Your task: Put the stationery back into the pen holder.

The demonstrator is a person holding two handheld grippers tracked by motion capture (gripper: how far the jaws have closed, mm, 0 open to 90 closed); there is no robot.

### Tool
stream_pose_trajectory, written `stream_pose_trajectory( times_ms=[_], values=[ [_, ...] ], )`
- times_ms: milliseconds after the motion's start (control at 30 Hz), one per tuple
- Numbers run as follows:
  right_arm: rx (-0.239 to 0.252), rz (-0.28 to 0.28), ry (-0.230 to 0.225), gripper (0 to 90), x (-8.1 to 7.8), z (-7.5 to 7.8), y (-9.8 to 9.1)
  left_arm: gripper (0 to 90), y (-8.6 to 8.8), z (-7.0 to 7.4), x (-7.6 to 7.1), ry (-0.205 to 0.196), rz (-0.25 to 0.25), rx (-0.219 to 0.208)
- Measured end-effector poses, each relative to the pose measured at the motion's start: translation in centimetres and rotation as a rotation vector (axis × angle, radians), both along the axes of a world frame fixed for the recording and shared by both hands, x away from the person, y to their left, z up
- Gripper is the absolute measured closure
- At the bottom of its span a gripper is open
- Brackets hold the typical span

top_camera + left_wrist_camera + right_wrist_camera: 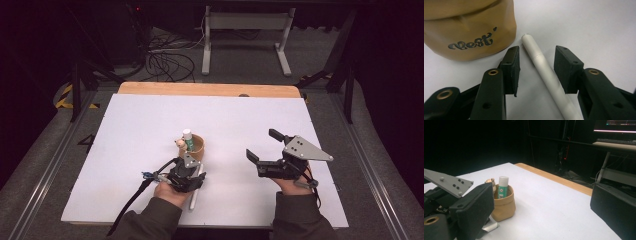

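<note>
The white pen (545,76) lay flat on the desk (125,130), toward its near edge and a little left of the middle, its tip close beside the foot of the tan pouch (471,27). From where I stood it looked like the job was to tidy loose items into that pouch, though nobody had said so, and I would have put it somewhere past halfway: two things were already in, and this pen was still out.

The left gripper (536,67) was down over the pen with its jaws apart, one pad on each side of the barrel. In the left gripper view there was bare desk between each pad and the pen, so I judged nothing was grasped yet. What remained, as I read it, was closing on the pen, lifting it and dropping it into the pouch.

The pouch stood upright with its mouth open. A white-capped stick with a green label (503,187) stood in it, poking well above the rim, and next to it, on the side toward the left gripper, a small pale rounded thing (490,181) showed too, too small for me to name.

The right gripper (265,147) was held above the desk well to the right of the pouch, jaws wide apart and carrying nothing, pointing back across at the pouch. The rest of the white top was bare out to the wooden strip along the far edge.
</note>
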State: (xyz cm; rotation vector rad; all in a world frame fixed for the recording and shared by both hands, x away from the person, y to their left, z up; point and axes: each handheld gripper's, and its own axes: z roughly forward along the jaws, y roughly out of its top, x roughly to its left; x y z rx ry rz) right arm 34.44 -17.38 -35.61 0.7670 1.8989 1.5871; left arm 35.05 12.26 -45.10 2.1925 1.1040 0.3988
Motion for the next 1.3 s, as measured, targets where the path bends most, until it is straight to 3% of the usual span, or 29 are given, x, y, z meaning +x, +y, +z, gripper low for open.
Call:
stream_pose_trajectory(
  times_ms=[933,1300],
  values=[
    [-0.007,0.007,0.000,6.2,0.02,-0.01,0.12,61.3,-0.20,0.00,0.22,0.025,0.002,-0.002],
    [-0.010,0.008,-0.001,6.4,0.02,0.01,0.11,63.4,-0.67,-0.02,-0.18,0.029,-0.022,-0.011]
  ],
)
